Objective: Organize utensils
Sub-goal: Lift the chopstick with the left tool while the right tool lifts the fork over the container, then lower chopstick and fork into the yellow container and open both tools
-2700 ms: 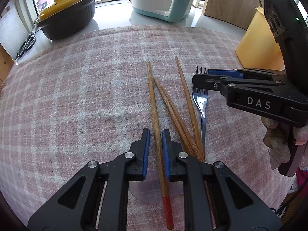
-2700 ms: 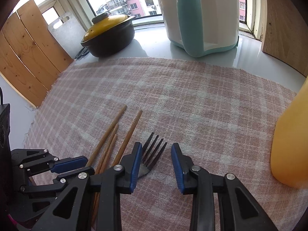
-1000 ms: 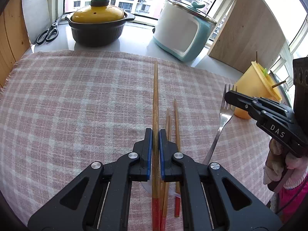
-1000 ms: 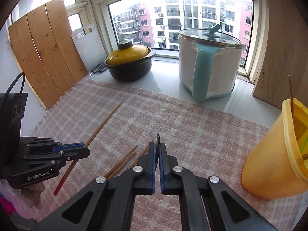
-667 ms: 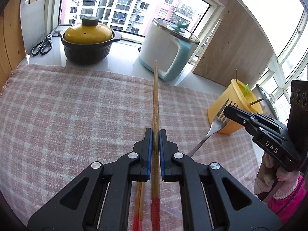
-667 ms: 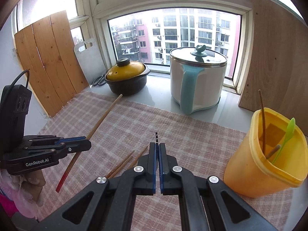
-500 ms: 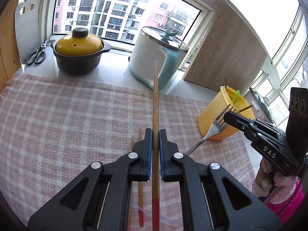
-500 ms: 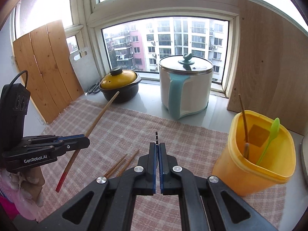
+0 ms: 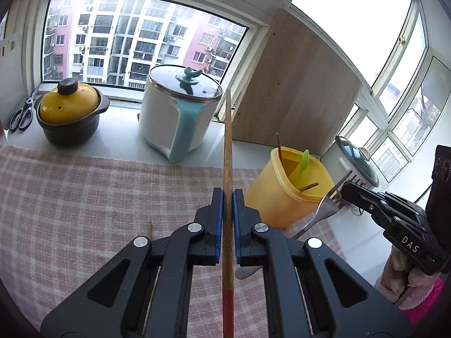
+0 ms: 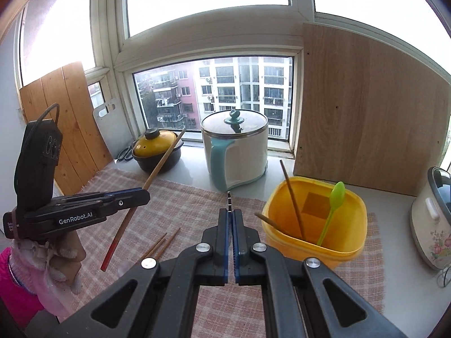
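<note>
Left claw [image 9: 227, 197] clenched on chopstick [image 9: 227, 152], held in air above checked cloth [image 9: 84, 197], red end toward camera. Right claw [image 10: 232, 217] clamped on fork [image 9: 327, 211], tines pointing up just beside yellow tub [image 10: 310, 242]. Tub on worktop holds green spoon [image 10: 332, 211] and two chopsticks. Two more chopsticks [image 10: 160, 243] lie on cloth.

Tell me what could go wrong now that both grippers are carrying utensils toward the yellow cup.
The chopstick sticks far out of the left gripper, so it might swing into the cup rim. The right gripper pinches the fork edge-on; it may slip. Both tools converge, so they could collide.
</note>
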The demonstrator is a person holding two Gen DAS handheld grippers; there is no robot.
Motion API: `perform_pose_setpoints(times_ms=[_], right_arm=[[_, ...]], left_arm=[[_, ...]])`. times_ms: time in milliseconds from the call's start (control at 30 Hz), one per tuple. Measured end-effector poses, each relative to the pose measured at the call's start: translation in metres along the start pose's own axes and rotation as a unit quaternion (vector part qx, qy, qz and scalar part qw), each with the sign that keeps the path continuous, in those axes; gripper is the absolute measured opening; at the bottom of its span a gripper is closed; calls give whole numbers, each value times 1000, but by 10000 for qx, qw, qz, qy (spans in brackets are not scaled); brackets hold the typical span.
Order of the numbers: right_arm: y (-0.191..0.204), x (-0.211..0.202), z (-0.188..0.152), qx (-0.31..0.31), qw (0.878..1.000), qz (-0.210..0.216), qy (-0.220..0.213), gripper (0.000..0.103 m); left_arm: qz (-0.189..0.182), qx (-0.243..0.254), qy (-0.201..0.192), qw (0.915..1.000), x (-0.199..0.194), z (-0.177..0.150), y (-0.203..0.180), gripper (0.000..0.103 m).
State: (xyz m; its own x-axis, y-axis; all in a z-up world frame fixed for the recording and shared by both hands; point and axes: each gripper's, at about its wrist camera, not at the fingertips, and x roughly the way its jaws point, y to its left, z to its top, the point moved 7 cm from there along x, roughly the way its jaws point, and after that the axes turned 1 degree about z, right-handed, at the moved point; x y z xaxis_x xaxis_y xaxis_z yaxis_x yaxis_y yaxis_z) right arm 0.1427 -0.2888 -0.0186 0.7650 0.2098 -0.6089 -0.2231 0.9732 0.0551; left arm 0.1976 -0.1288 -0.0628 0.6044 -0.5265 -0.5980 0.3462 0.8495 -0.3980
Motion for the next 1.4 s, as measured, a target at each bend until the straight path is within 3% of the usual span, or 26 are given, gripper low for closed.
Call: perform_pose_setpoints(times_ms=[700,1067,1400], right_arm=[[-79,-92,39,186,9942,-812,-674,0],[-123,-91,50,387,9907,-1078,-733,0],[-145,-67,53,393,9903,-1199,-589,0]], left_arm=[[-732,366,-281,9963,52,76,-102,5],[-1051,461,-388,9926,95,104,-121,5],[-1306,519,-181,9899,145,98,-120,5]])
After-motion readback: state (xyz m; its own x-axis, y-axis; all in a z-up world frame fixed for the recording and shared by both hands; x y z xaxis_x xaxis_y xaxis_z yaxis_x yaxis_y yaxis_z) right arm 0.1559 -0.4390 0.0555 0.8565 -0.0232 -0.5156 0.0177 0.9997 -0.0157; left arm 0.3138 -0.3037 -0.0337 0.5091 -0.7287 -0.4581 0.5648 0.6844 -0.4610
